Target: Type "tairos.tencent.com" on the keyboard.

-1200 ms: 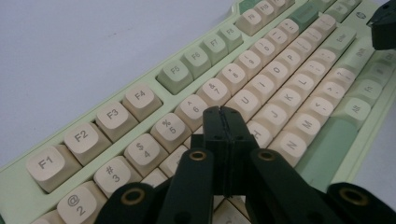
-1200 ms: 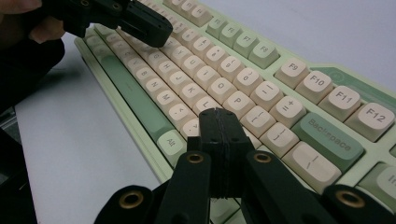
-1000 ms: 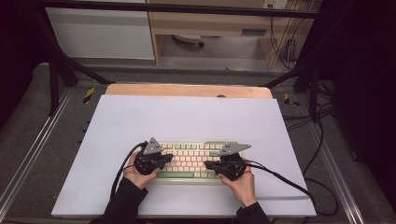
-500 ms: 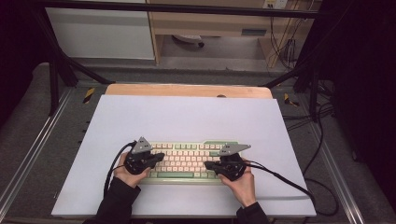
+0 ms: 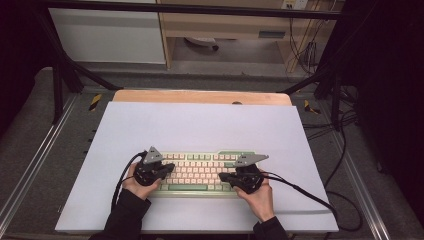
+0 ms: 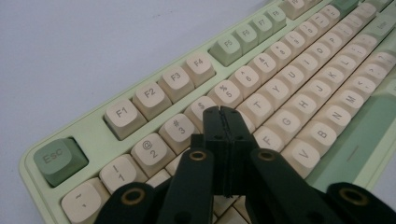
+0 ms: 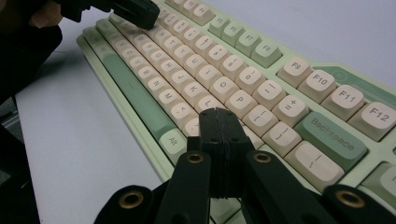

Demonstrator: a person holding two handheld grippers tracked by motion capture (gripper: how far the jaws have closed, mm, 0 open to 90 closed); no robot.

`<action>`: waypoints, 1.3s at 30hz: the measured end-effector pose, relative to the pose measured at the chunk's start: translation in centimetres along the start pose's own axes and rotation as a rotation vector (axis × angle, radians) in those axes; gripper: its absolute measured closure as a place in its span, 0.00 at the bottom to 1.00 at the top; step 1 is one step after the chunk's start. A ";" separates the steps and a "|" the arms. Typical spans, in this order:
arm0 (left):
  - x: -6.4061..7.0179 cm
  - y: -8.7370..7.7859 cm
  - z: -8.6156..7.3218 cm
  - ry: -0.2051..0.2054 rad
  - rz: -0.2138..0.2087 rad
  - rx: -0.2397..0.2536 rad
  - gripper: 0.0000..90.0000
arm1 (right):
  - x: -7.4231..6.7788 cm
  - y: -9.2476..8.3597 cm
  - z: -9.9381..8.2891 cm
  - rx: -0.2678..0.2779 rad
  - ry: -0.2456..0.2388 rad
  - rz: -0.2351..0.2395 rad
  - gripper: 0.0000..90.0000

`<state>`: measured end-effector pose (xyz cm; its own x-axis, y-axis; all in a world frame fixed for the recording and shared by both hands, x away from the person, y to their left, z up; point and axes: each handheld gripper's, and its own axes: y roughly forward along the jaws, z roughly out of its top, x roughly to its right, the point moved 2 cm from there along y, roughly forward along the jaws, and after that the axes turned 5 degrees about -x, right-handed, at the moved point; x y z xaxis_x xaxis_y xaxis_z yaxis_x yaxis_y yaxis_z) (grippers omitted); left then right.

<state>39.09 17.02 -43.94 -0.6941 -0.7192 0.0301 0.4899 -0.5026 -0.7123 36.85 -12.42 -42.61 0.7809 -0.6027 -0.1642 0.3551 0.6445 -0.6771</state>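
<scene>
Over the keyboard (image 5: 200,172), left claw (image 6: 226,112) sits closed near key 4.

Lab recording bench. White table (image 5: 200,125) inside black frame (image 5: 60,80). Loose cables (image 5: 345,150), hazard-tape markers (image 5: 95,101) on floor.
</scene>
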 end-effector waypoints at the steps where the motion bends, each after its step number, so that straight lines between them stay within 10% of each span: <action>1: 0.0 0.0 0.0 0.000 0.001 0.000 1.00 | 0.0 0.0 0.0 0.002 -0.001 0.000 1.00; 39: -0.3 -3.2 -1.2 0.005 -0.025 0.041 1.00 | -0.5 -0.3 0.6 0.023 0.000 0.010 1.00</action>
<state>37.07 19.40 -42.45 -0.7088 -0.7041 0.0439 0.4936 -0.5395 -0.6821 36.66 -11.97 -41.91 0.7843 -0.5964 -0.1709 0.3592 0.6611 -0.6588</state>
